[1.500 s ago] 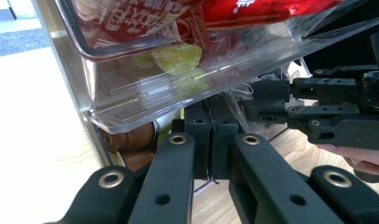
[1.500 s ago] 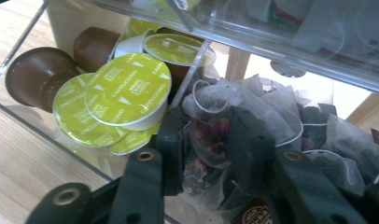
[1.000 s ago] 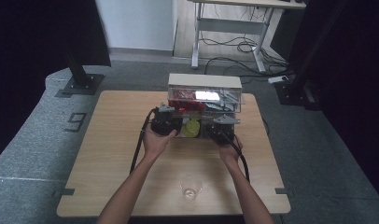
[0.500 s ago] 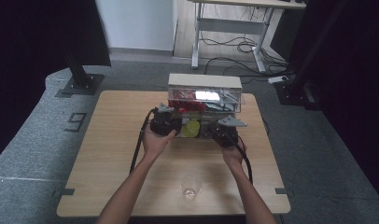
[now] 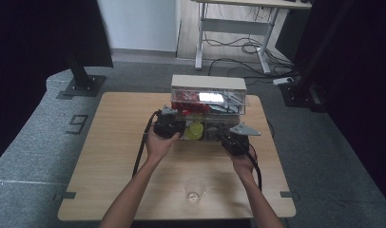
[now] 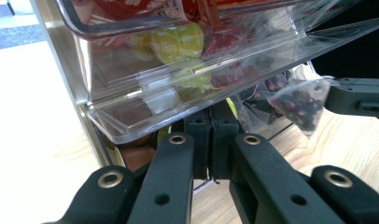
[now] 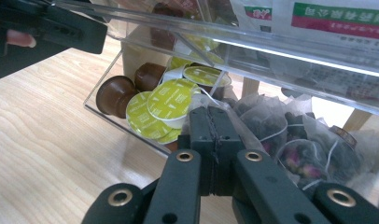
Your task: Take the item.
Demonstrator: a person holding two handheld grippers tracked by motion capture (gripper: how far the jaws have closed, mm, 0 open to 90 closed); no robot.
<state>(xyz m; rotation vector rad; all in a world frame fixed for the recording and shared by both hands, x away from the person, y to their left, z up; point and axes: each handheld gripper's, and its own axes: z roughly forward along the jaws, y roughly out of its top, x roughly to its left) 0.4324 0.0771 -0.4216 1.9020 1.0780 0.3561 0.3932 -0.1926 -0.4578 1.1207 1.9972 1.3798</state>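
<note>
Two grippers are held at the front of a clear acrylic drawer organizer (image 5: 207, 99) standing at the far side of the wooden table (image 5: 110, 156). The left gripper (image 6: 210, 135) is seen with its jaws pressed together, nothing visibly between them, its tips tucked just under the lip of a tilted clear drawer (image 6: 187, 100). The right gripper (image 7: 211, 135) also has its jaws together, and seems to be pinching the front wall of the lower drawer (image 7: 127, 121) — though the clear plastic makes that hard to confirm.

Inside that lower drawer, green-lidded capsules (image 7: 171, 100) and brown capsules (image 7: 114, 95) lie beside mesh tea bags (image 7: 299, 156). An empty glass (image 5: 194, 189) stands near the table's front edge, well apart from the organizer.

Several risks can be judged from here: if the drawer is pulled too far or unevenly, it could be tipped off its rails and its contents spilled; a thin grip on slick acrylic could slip; and the light organizer itself might be dragged forward unless it is steadied.
</note>
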